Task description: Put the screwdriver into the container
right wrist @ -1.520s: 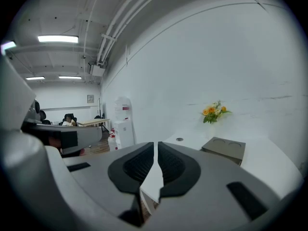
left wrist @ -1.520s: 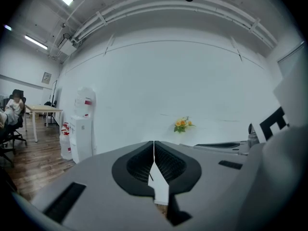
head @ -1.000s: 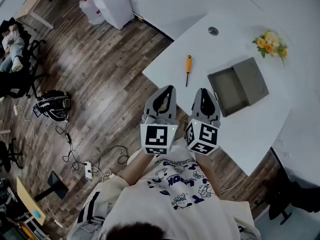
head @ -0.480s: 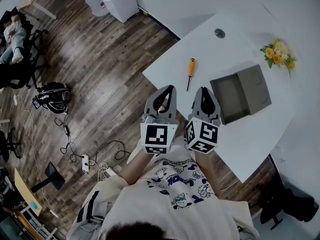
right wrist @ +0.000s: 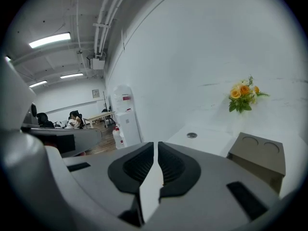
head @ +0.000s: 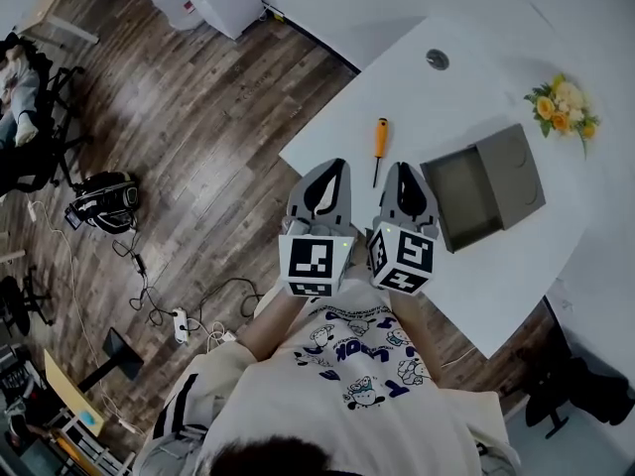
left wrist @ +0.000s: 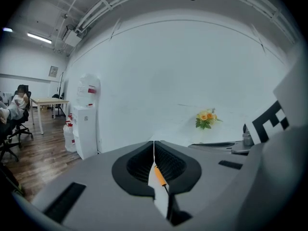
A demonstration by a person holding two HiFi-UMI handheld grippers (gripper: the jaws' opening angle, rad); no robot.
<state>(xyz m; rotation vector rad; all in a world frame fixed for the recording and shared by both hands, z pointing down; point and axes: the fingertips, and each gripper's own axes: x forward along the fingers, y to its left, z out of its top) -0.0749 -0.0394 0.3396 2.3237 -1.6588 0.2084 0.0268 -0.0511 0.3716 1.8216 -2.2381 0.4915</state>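
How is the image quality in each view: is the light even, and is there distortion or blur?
Head view: even soft light, the white table bright without glare, the screwdriver sharp. Left gripper view: strong fisheye, black corners, the flowers small but clear. Right gripper view: the same bending, the ceiling lamps blown out.

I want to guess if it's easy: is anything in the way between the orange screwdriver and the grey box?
Nothing visible. Only bare white table lies between the screwdriver and the open grey box; the flowers stand beyond the box, off that path.
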